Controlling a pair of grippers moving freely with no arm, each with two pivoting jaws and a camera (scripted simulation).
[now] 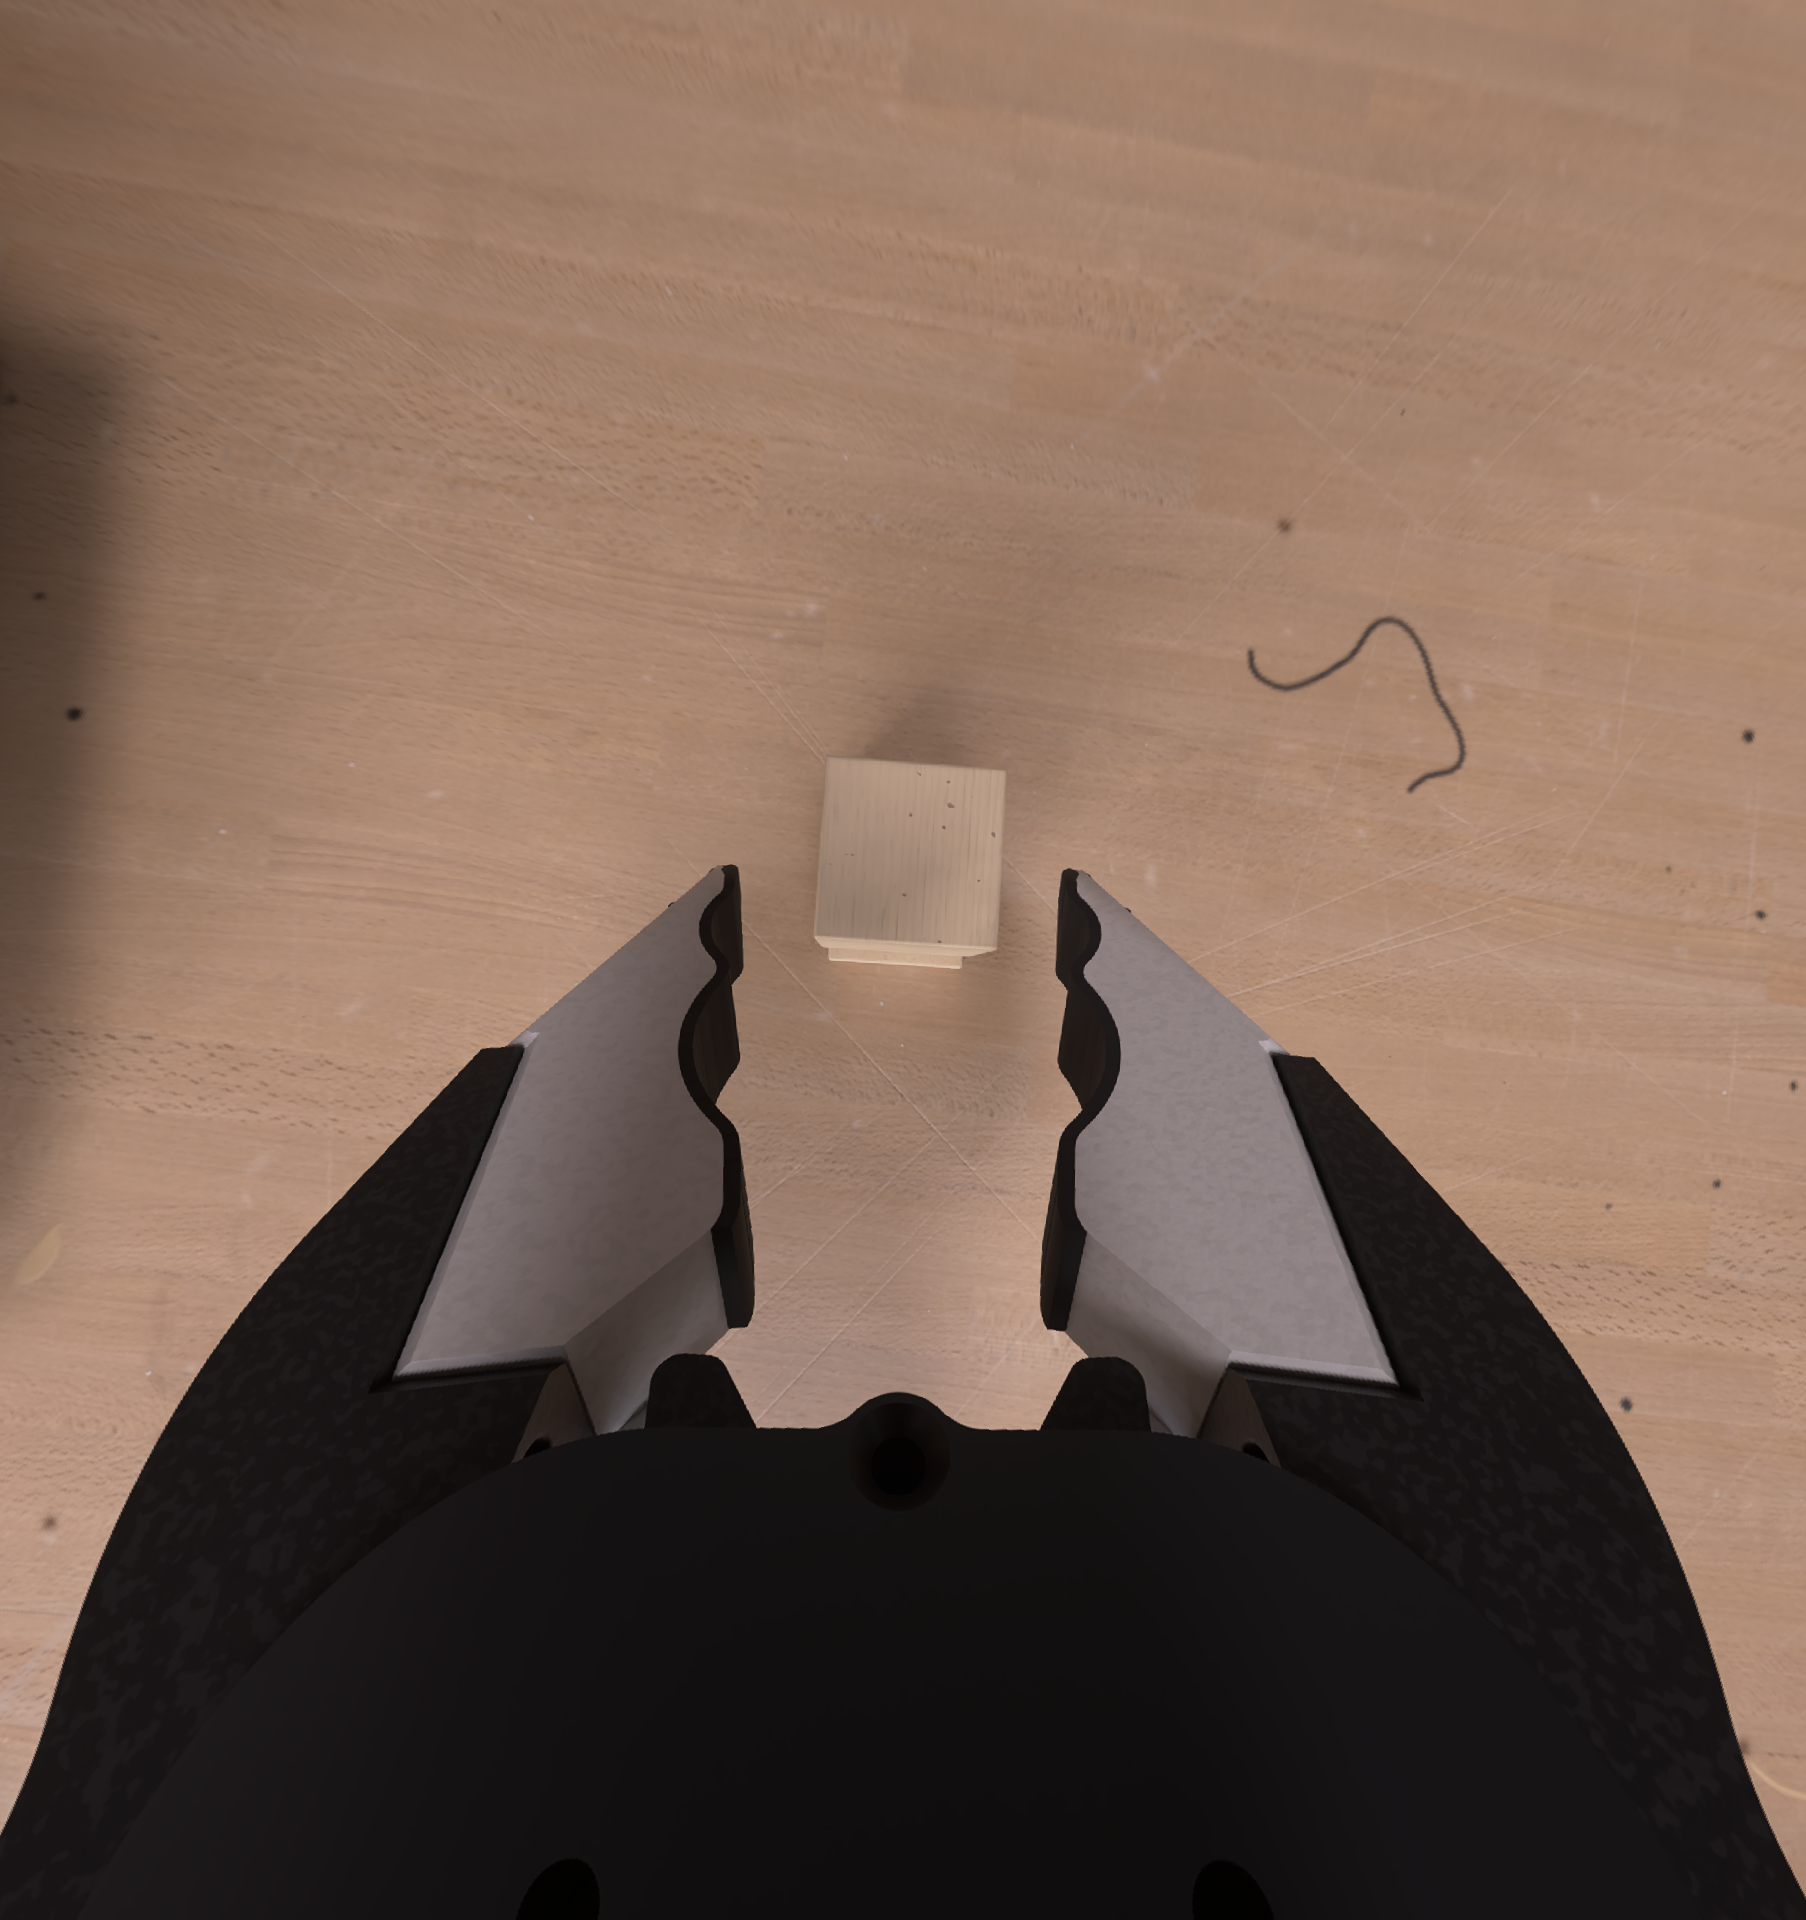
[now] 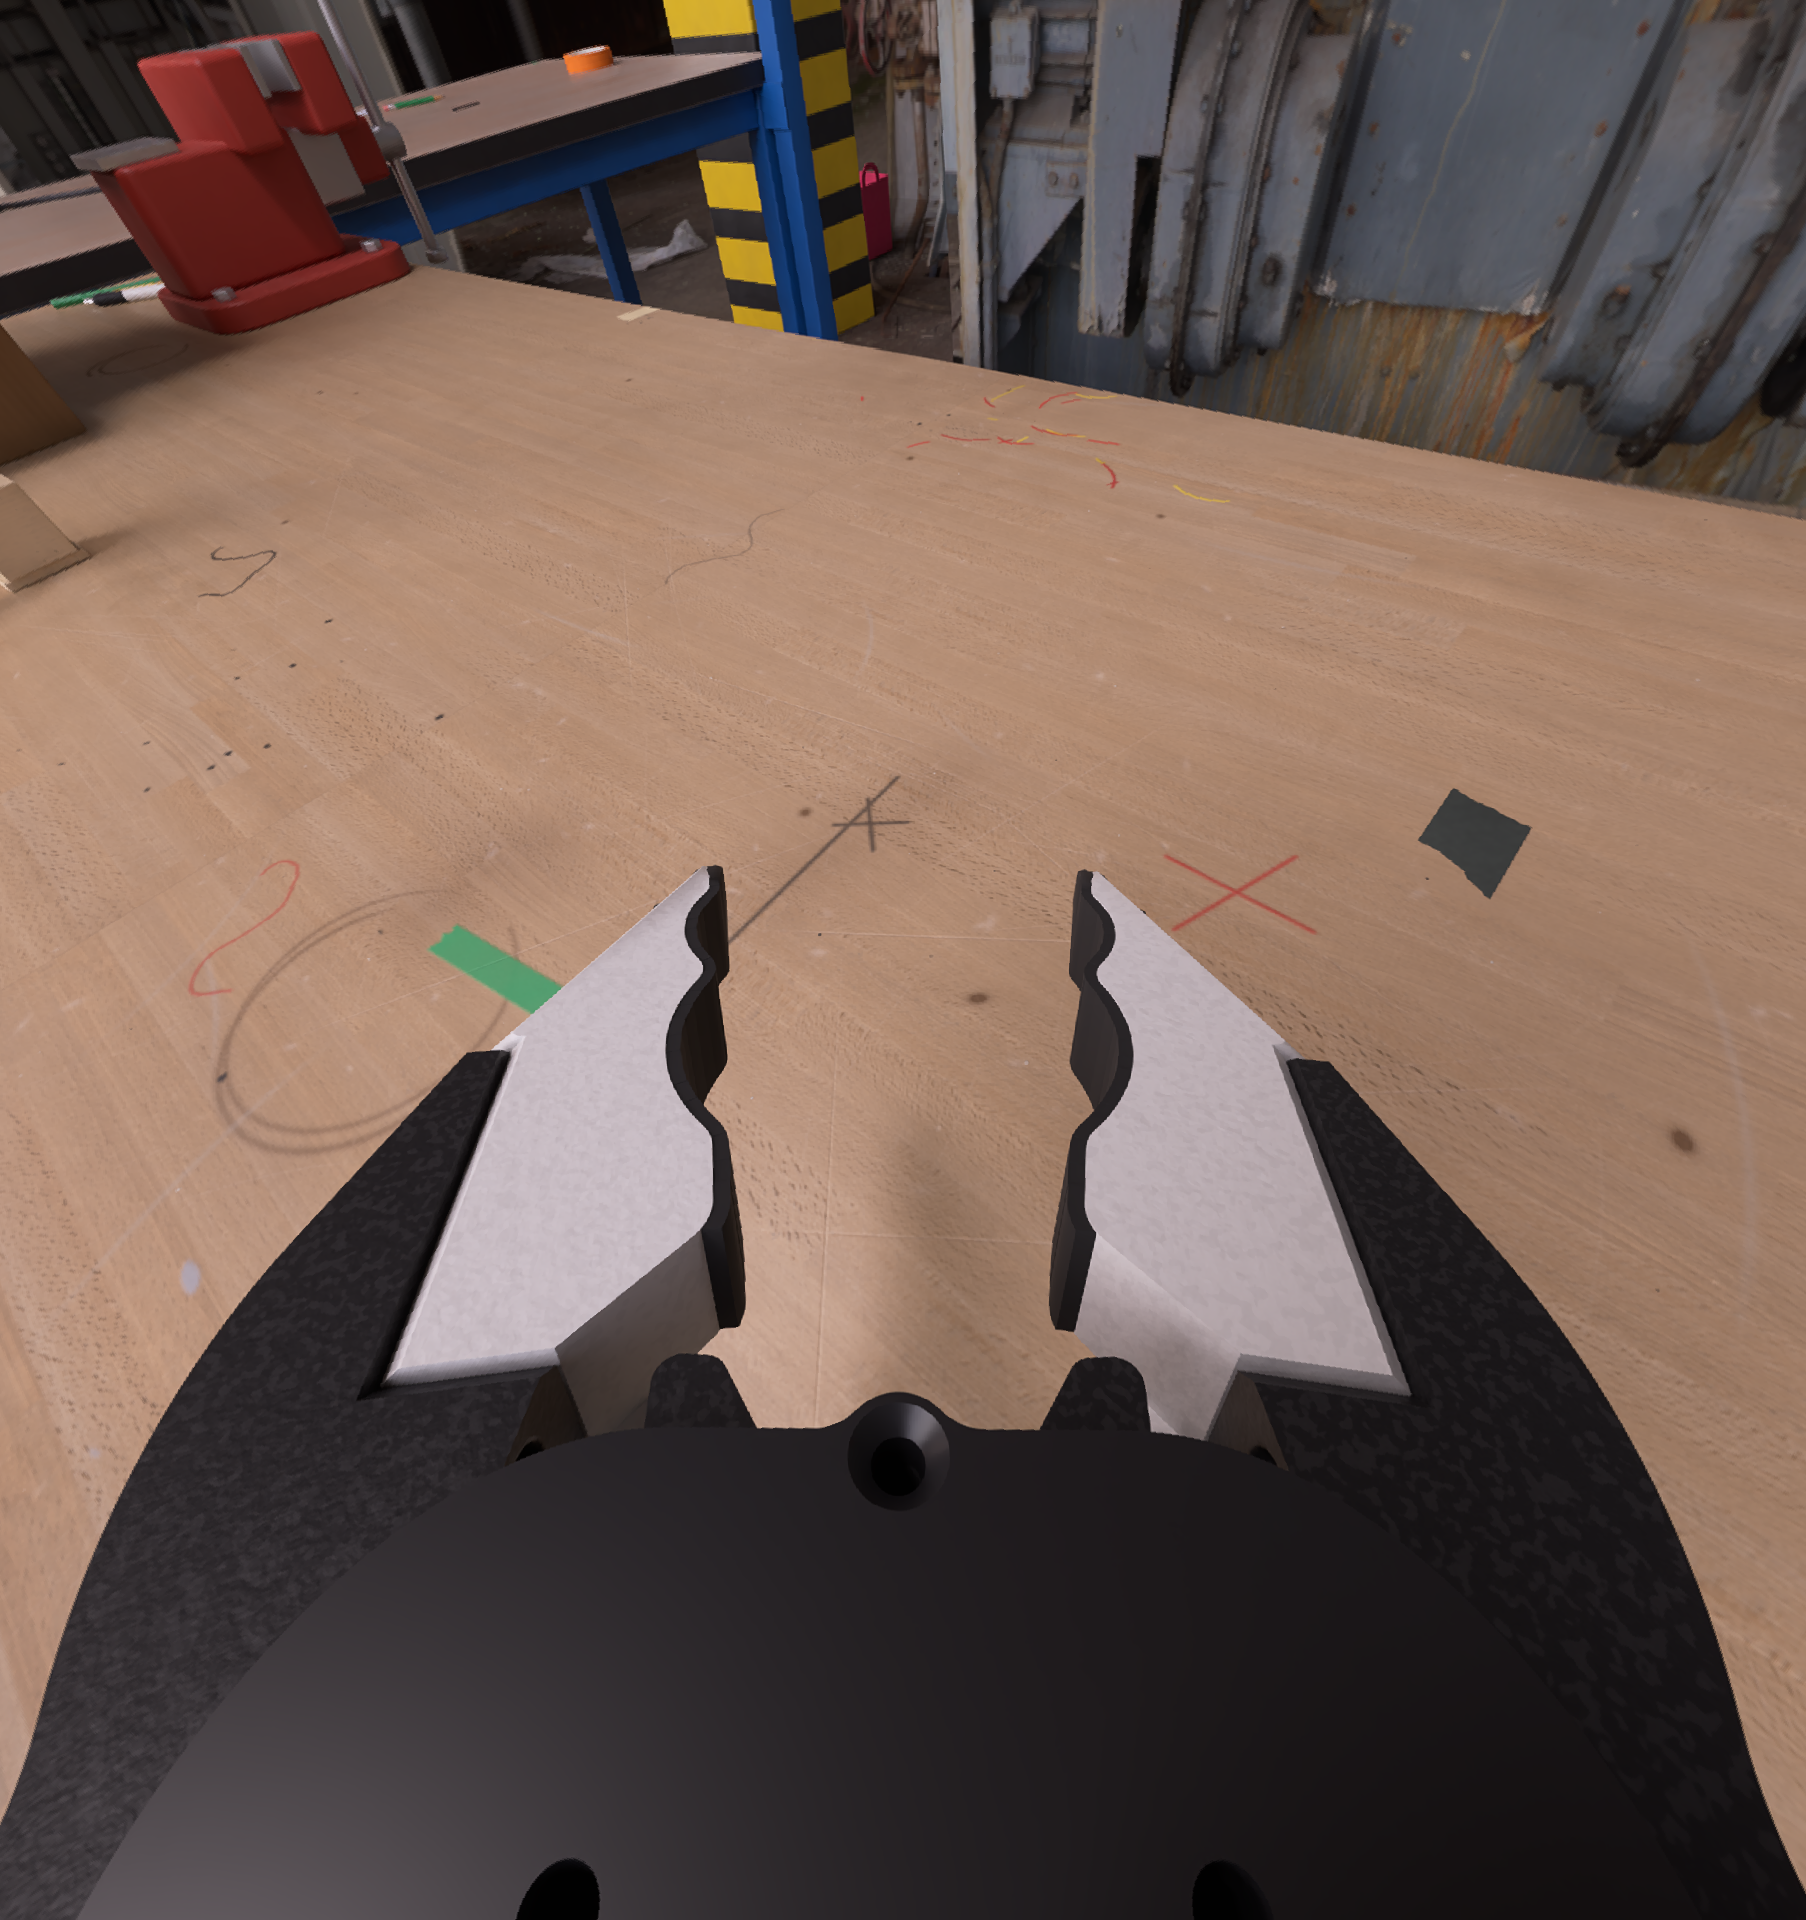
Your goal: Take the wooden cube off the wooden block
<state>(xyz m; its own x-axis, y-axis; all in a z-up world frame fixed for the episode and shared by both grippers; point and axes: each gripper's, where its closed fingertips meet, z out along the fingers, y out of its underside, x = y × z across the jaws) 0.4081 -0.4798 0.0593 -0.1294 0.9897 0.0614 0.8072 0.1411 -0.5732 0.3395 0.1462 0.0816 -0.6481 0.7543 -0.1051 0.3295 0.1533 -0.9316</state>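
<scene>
- Left gripper point(image 1: 899, 883) is being held above the table point(image 1: 1294, 312), pointing down, jaws spread apart, nothing between them.
- Wooden cube point(image 1: 911, 854) is being seen from above, sitting on the wooden block point(image 1: 894, 954); only a thin edge of the block is showing beneath it.
- Cube is lying just beyond the fingertips, in line with the gap, not being touched.
- Black squiggle point(image 1: 1366, 691) is being noted on the table to the right.
- Right gripper point(image 2: 899, 883) is being held well apart from the stack, jaws spread, empty.
- In its view the stack is showing at far left, cube point(image 2: 7, 525) on block point(image 2: 31, 571); a red vise point(image 2: 244, 177) is standing beyond.
</scene>
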